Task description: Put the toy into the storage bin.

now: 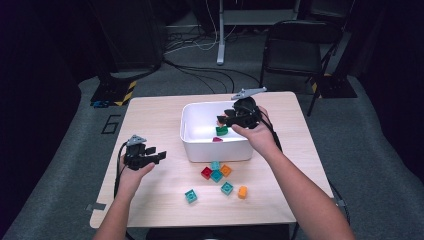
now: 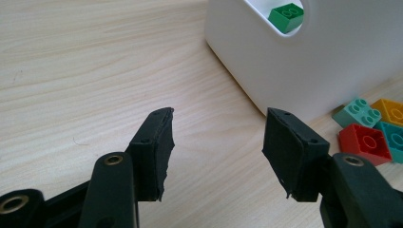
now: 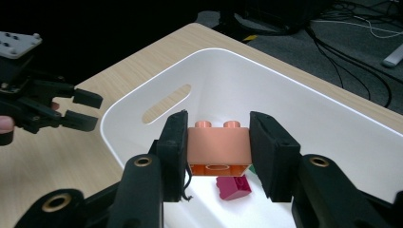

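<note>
An orange brick (image 3: 219,148) is clamped between the jaws of the right gripper (image 3: 217,154), the pads pressed on its two short ends, so its long axis runs across from jaw to jaw, studs up. It is held above the open white bin (image 1: 192,142), over the bin's inside, with a magenta piece (image 3: 233,185) and a green brick (image 1: 221,131) lying on the floor straight below. The coming move is judged to be a release, since the drop point lies directly beneath the grip. The left gripper (image 2: 216,145) is kept over bare table (image 2: 85,71) left of the bin, jaws wide and empty, farther from the loose bricks (image 1: 216,175) in front of the bin than the right hand (image 1: 257,134).
</note>
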Motion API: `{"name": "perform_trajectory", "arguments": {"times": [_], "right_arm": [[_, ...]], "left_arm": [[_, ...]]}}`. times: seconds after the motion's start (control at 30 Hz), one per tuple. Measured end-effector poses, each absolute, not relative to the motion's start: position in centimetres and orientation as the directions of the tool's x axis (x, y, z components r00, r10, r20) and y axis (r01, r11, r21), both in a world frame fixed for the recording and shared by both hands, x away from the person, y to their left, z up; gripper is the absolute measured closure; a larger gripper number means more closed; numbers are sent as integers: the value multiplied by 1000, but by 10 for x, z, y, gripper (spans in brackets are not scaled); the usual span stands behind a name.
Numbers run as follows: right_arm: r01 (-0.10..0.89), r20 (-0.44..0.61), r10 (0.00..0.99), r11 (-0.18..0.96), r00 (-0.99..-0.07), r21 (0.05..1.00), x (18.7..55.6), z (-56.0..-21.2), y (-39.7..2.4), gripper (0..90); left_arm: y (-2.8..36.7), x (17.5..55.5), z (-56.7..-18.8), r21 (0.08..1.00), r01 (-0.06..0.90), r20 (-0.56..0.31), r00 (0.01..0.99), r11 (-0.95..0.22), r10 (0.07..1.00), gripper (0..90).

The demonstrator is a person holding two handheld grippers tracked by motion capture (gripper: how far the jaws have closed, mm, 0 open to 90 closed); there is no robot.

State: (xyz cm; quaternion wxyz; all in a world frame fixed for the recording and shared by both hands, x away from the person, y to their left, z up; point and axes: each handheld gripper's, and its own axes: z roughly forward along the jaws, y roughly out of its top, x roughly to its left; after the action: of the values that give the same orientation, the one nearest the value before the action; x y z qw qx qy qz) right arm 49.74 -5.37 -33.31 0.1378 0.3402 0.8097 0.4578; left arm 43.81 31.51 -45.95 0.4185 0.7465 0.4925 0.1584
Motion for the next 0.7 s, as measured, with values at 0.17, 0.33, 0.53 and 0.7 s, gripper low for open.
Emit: {"name": "perform_trajectory", "arguments": {"times": [0.17, 0.33, 0.53, 0.7], "right_arm": [[440, 89, 690, 353, -719, 826, 511, -335, -49, 586], [425, 55, 696, 372, -716, 825, 524, -338, -41, 586], [414, 22, 698, 399, -716, 818, 538, -348, -29, 586], [408, -8, 715, 408, -699, 817, 548, -354, -22, 586]], "left_arm": [[316, 439, -459, 777, 606, -175, 466, -169, 867, 429], [316, 439, -460, 777, 607, -179, 465, -165, 867, 429], [318, 439, -460, 779, 606, -181, 466, -163, 866, 429], [318, 440, -460, 779, 606, -183, 467, -162, 865, 429]]}}
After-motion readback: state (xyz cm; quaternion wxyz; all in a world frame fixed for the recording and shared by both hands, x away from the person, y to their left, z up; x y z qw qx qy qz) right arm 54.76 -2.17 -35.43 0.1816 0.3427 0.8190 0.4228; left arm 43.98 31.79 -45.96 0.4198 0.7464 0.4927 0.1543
